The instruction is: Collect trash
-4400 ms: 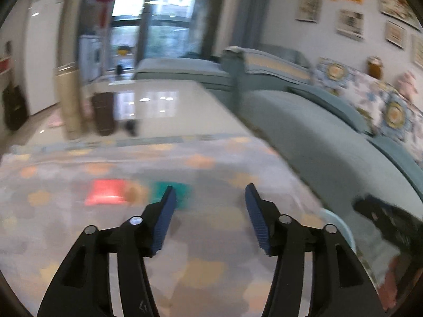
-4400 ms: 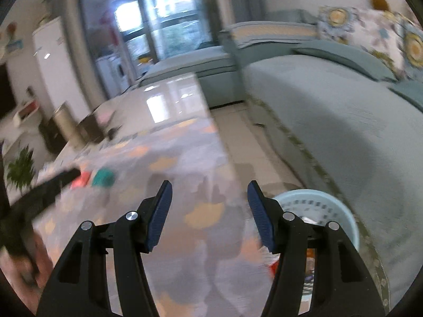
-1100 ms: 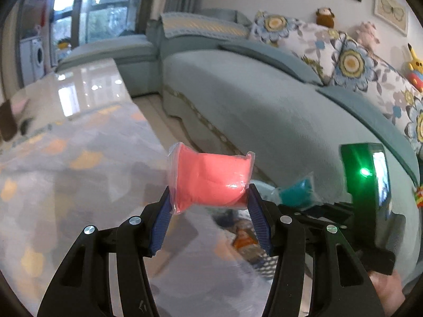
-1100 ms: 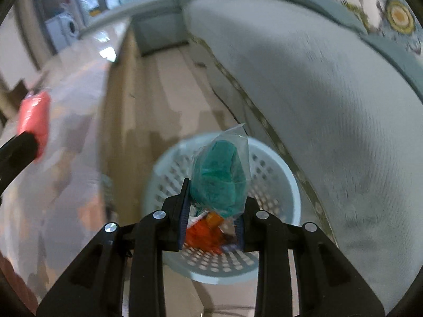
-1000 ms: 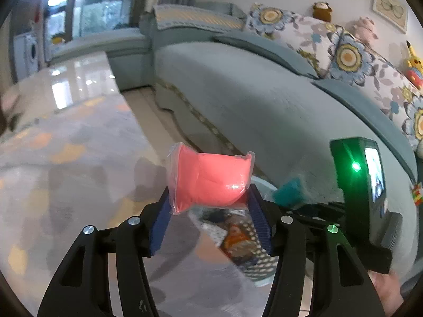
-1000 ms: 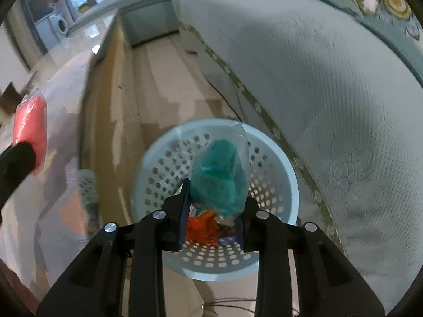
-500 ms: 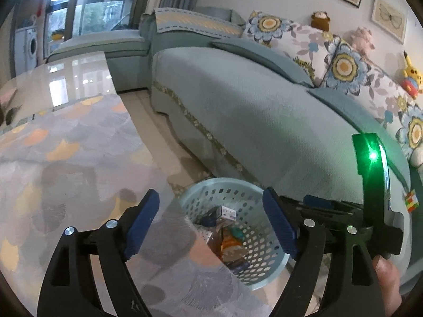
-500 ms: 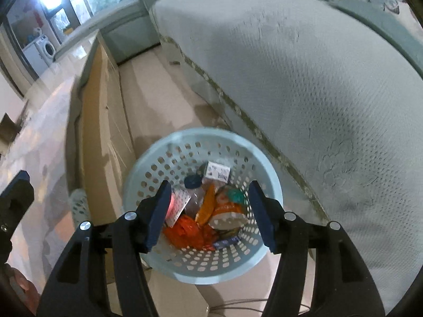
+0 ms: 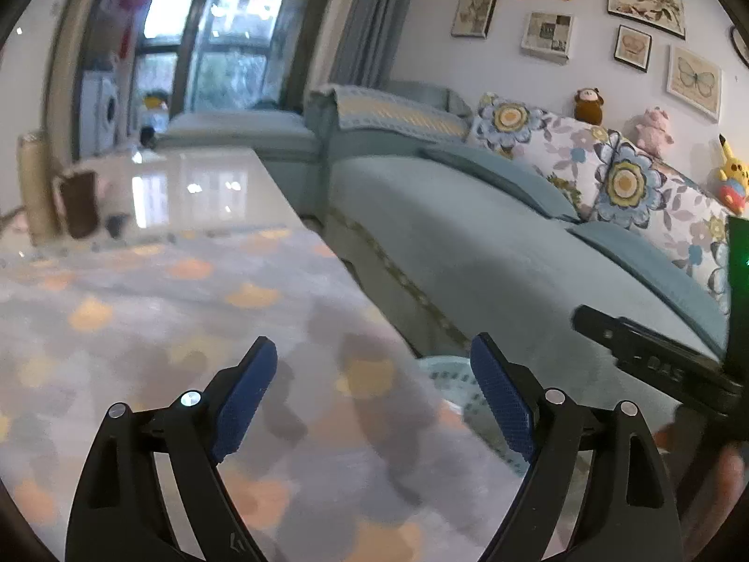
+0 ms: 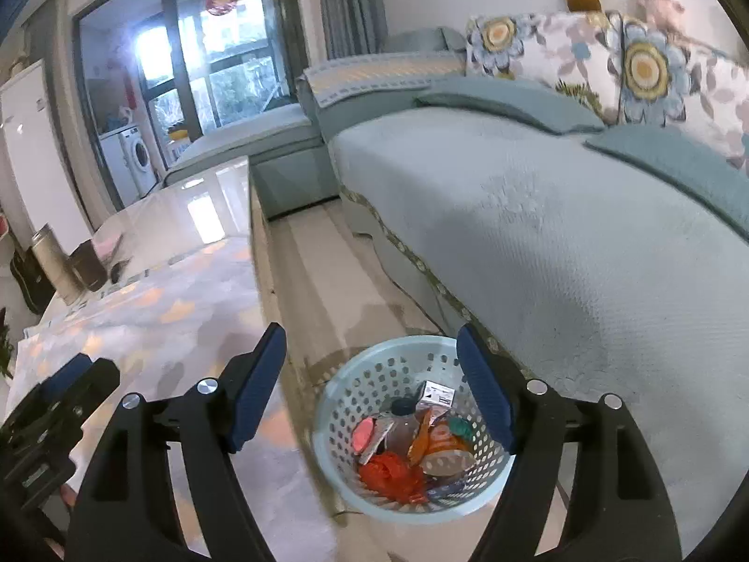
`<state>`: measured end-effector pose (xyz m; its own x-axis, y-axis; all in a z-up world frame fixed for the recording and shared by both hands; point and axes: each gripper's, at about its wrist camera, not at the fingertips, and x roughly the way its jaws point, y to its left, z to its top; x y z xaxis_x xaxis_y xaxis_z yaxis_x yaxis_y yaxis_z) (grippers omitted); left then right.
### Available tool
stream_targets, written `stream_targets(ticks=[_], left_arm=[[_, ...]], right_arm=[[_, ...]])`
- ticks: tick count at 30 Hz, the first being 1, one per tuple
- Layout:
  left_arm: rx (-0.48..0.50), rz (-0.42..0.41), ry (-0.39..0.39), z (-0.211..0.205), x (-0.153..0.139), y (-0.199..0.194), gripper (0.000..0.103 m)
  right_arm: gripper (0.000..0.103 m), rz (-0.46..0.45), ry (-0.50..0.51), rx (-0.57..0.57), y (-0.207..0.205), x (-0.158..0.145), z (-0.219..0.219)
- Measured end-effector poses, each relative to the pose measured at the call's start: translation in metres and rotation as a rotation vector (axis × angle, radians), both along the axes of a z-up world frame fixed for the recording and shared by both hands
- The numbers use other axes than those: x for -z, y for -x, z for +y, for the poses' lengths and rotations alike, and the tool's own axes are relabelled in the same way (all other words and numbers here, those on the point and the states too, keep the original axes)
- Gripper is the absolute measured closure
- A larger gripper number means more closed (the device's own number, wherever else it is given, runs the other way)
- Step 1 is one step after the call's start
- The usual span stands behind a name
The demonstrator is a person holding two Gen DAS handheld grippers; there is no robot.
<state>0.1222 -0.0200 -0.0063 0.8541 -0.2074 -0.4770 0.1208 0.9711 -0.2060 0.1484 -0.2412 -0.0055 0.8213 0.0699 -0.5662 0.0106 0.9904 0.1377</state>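
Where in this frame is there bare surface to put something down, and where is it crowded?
Free: the patterned tablecloth ahead of the left gripper, the glossy tabletop beyond it, and the sofa seat. Crowded: the basket on the floor, full of wrappers, and the table's far corner by the flask and dark cup.

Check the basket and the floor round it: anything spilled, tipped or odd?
Nothing stands out. The light blue perforated basket stands upright on the floor beside the sofa, wrappers inside it, none visible on the floor around it.
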Motion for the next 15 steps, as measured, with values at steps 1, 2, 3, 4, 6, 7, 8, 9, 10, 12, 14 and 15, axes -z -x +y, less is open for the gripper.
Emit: stream_targets(ticks=[1, 2, 3, 4, 6, 7, 8, 9, 10, 12, 14, 15], left_arm=[[-0.009, -0.011, -0.008, 0.004, 0.0, 0.005, 0.02], [-0.018, -0.02, -0.014, 0.008, 0.0, 0.01, 0.018], [-0.028, -0.025, -0.019, 0.011, 0.001, 0.013, 0.017], [-0.043, -0.035, -0.02, 0.016, 0.003, 0.019, 0.016], [-0.061, -0.052, -0.028, 0.021, 0.007, 0.026, 0.015], [-0.075, -0.066, -0.041, 0.023, 0.01, 0.029, 0.015], [-0.086, -0.079, -0.049, 0.024, 0.012, 0.032, 0.015], [-0.096, -0.087, -0.051, 0.026, 0.014, 0.033, 0.015], [-0.101, -0.091, -0.051, 0.027, 0.016, 0.033, 0.015], [-0.109, -0.092, -0.047, 0.032, 0.02, 0.033, 0.015], [-0.116, -0.083, -0.061, 0.033, 0.021, 0.032, 0.015], [-0.125, -0.096, -0.072, 0.033, 0.018, 0.034, 0.014]], right_arm=[[0.03, -0.011, 0.02, 0.01, 0.01, -0.003, 0.007], [0.026, -0.02, 0.039, 0.013, 0.018, -0.005, 0.013], [0.022, -0.028, 0.057, 0.012, 0.026, -0.005, 0.02], [0.022, -0.038, 0.072, 0.012, 0.034, -0.004, 0.027], [0.022, -0.054, 0.104, 0.029, 0.046, 0.0, 0.038], [0.022, -0.064, 0.125, 0.044, 0.05, 0.003, 0.041], [0.022, -0.076, 0.146, 0.056, 0.055, 0.003, 0.045], [0.022, -0.095, 0.171, 0.064, 0.057, 0.005, 0.048], [0.022, -0.122, 0.197, 0.067, 0.058, 0.006, 0.051], [0.022, -0.148, 0.207, 0.064, 0.06, 0.008, 0.054], [0.022, -0.162, 0.186, 0.056, 0.062, 0.009, 0.054], [0.022, -0.156, 0.172, 0.05, 0.061, 0.01, 0.053]])
